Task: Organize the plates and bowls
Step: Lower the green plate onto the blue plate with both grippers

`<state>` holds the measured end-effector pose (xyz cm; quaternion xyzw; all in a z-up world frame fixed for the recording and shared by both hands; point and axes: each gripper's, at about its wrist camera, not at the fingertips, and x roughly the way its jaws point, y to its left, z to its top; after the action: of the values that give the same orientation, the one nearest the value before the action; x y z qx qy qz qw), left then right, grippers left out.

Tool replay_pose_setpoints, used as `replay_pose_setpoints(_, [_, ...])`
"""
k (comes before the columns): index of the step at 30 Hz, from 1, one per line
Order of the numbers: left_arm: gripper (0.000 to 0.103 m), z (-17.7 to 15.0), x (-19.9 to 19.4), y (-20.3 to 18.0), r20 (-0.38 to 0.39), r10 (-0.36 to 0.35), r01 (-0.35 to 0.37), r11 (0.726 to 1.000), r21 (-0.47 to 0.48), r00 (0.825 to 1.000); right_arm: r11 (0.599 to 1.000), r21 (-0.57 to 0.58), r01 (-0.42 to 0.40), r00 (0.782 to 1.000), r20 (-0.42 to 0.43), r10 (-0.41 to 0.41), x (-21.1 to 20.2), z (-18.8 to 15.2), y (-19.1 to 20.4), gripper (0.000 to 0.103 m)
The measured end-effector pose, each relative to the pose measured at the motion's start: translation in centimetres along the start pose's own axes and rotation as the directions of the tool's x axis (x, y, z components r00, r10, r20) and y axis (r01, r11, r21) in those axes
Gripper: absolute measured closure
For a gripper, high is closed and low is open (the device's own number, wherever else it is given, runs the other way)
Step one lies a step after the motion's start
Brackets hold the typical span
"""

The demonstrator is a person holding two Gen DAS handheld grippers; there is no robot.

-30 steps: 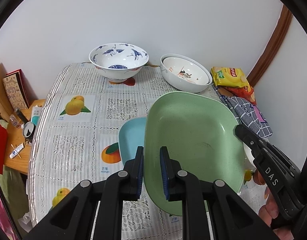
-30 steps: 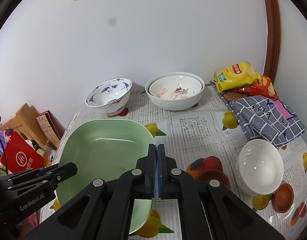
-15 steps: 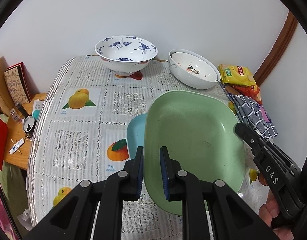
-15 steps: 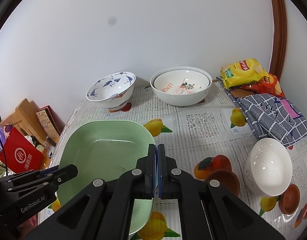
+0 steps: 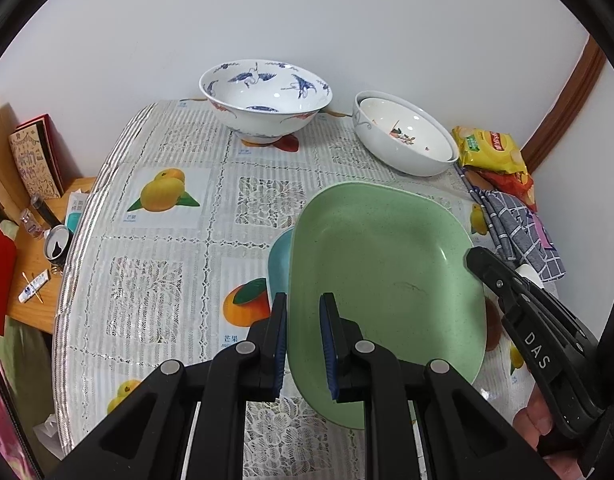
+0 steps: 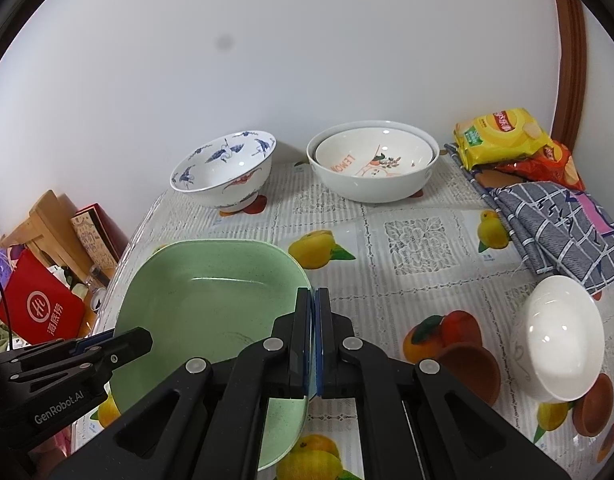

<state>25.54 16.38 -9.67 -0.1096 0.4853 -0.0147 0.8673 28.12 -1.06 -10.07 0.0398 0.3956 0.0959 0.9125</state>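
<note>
Green plate (image 5: 387,280), squarish with rounded corners, sits tilted above the fruit-print tablecloth (image 5: 163,240), its left edge overlapping a blue plate (image 5: 279,264) lying flat beneath it. Right gripper (image 6: 312,344) has its jaws pressed together on the green plate's right rim, blue pads nearly meeting. Left gripper (image 5: 303,344) straddles the plate's left rim with jaws partly apart, a clear gap each side of the rim, not clamping. From the right wrist view the plate's hollow faces up and toward the camera, its far rim toward the wall; long axis hard to tell, shape near square. Behind, near the wall: blue-and-white bird bowl (image 5: 265,100) upright on a foot, holding nothing visible; beside it to the right a white bowl (image 6: 373,168) with a smaller printed bowl (image 6: 373,156) nested inside. Plain white bowl (image 6: 559,336) stands alone at the right, well apart from the plates, tilted-looking in the fisheye. Yellow snack bag (image 6: 503,138) over a red bag (image 6: 547,164) in the far right corner, checked cloth (image 6: 563,232) just in front. Side shelf (image 5: 35,240) left of the table carries a can (image 5: 59,240) and small clutter. Table stretch between the plates and the back bowls has only the cloth.
</note>
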Motion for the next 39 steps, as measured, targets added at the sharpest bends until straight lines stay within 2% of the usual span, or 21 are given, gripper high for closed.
replay_pose_setpoints(13, [0.088,0.3,3.0,1.2,-0.049,0.015,-0.017,0.999,-0.037,0.999,1.0,-0.025,-0.015,0.999,-0.044,0.014,3.7,0.2,0.2,0.101])
replay_pose_setpoints(25, [0.088,0.7,5.1,0.8,-0.082,0.022,-0.025,0.999,-0.035,0.996,0.999,-0.044,-0.024,0.997,-0.08,0.021,6.7,0.8,-0.7,0.1])
replay_pose_setpoints(32, [0.088,0.6,5.5,0.7,-0.098,0.051,-0.054,0.998,-0.027,0.994,0.998,-0.043,-0.038,0.994,-0.1,0.034,8.0,0.6,-0.8,0.098])
replay_pose_setpoints(37, [0.078,0.4,5.5,0.6,-0.128,0.071,-0.075,0.997,-0.029,0.989,0.997,-0.05,-0.053,0.992,-0.121,0.047,8.4,0.4,-0.7,0.096])
replay_pose_setpoints(39, [0.077,0.2,5.1,0.5,-0.125,0.081,-0.084,0.996,-0.022,0.989,0.997,-0.047,-0.066,0.992,-0.113,0.06,7.9,0.4,-0.8,0.095])
